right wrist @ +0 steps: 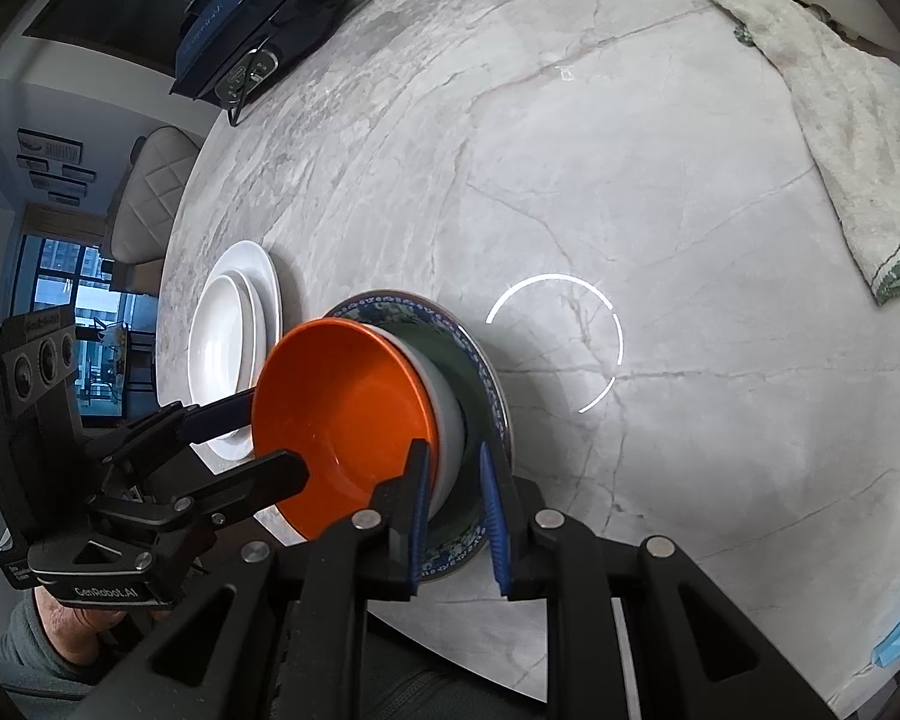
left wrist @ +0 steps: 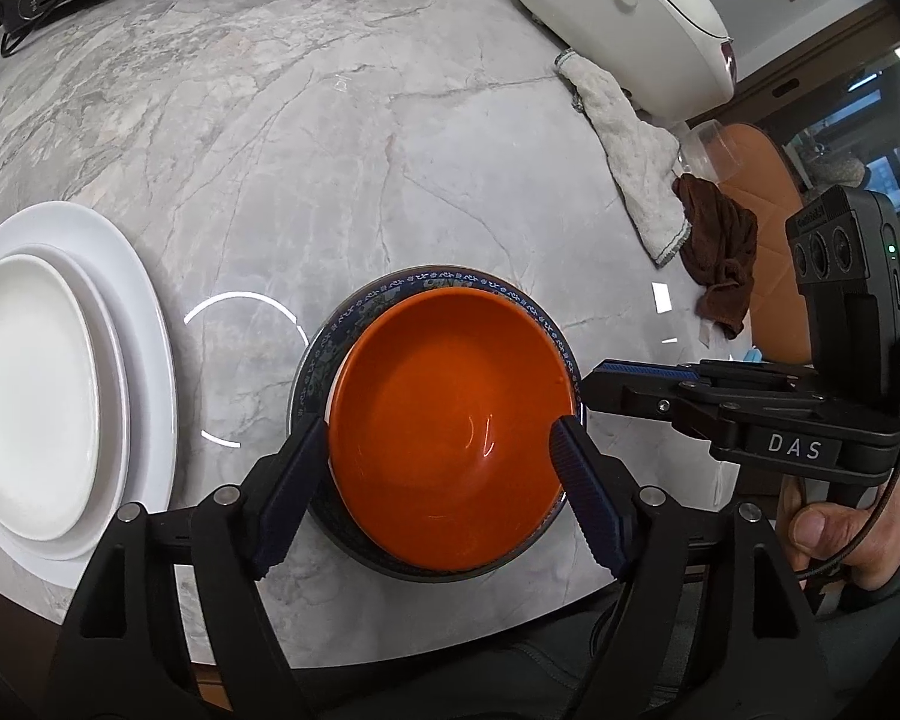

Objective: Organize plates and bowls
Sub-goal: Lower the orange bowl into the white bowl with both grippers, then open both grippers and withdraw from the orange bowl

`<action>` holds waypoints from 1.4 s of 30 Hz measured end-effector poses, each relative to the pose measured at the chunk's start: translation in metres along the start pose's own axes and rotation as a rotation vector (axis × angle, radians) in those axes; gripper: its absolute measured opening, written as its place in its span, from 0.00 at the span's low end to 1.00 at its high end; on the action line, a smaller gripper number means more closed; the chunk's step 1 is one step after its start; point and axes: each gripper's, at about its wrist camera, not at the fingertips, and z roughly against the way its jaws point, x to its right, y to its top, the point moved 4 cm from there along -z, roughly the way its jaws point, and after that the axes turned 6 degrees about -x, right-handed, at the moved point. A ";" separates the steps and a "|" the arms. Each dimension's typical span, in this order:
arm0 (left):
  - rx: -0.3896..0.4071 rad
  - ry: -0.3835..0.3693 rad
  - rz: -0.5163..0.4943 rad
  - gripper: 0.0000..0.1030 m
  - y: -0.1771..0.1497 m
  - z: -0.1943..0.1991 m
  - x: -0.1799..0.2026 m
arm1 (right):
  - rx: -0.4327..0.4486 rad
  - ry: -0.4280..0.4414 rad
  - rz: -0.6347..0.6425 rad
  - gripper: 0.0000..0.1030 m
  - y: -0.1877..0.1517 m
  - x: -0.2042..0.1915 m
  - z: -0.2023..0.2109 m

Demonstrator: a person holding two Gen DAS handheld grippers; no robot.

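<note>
Bowls are sitting nested on the marble surface [left wrist: 330, 138]: my left tongs [left wrist: 435, 489] are gaping wide around the orange bowl [left wrist: 450, 420], while my right tongs [right wrist: 456, 516] are pinching the blue-patterned bowl [right wrist: 480, 378] rim beside stacked white plates [left wrist: 60, 384].

orange bowl [left wrist: 450, 414]: glossy, smooth | table [left wrist: 270, 150]: polished veined marble | towel [left wrist: 630, 162]: rough cloth

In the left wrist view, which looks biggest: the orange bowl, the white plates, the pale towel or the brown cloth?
1. White plates and orange bowl: alike, and the frame cuts the plates off.
2. Pale towel.
3. Brown cloth.
The cloths lie farther away, so unsure.
</note>
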 end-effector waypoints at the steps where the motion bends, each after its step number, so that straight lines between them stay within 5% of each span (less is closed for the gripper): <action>1: 0.007 0.002 0.003 0.73 -0.001 0.002 0.001 | 0.002 0.004 0.002 0.20 0.000 0.000 0.001; 4: 0.044 -0.011 0.020 0.73 -0.008 0.014 0.001 | 0.015 0.028 0.017 0.21 -0.001 -0.001 0.007; 6: 0.071 -0.009 0.041 0.79 -0.016 0.024 -0.002 | 0.027 0.053 0.032 0.33 -0.001 0.000 0.012; 8: 0.088 0.000 0.076 0.92 -0.026 0.032 -0.009 | 0.048 0.085 0.045 0.70 -0.001 0.001 0.018; 10: 0.094 -0.003 0.105 0.95 -0.037 0.039 -0.019 | 0.073 0.116 0.064 0.87 -0.002 0.001 0.027; 13: 0.147 0.006 0.089 0.95 -0.052 0.053 -0.030 | 0.096 0.154 0.065 1.00 -0.003 0.002 0.039; 17: 0.189 0.026 0.038 0.95 -0.064 0.058 -0.041 | 0.138 0.171 0.028 1.00 -0.004 0.009 0.053; 25: 0.066 -0.016 0.146 0.95 -0.088 0.021 -0.080 | 0.142 0.132 -0.027 0.99 -0.007 0.012 0.055; 35: 0.124 -0.049 0.309 0.95 -0.088 0.002 -0.092 | 0.028 0.120 -0.057 0.60 0.005 0.037 0.016; 42: 0.144 -0.014 0.389 0.93 -0.086 -0.016 -0.087 | -0.070 0.132 0.020 0.58 0.022 0.047 -0.003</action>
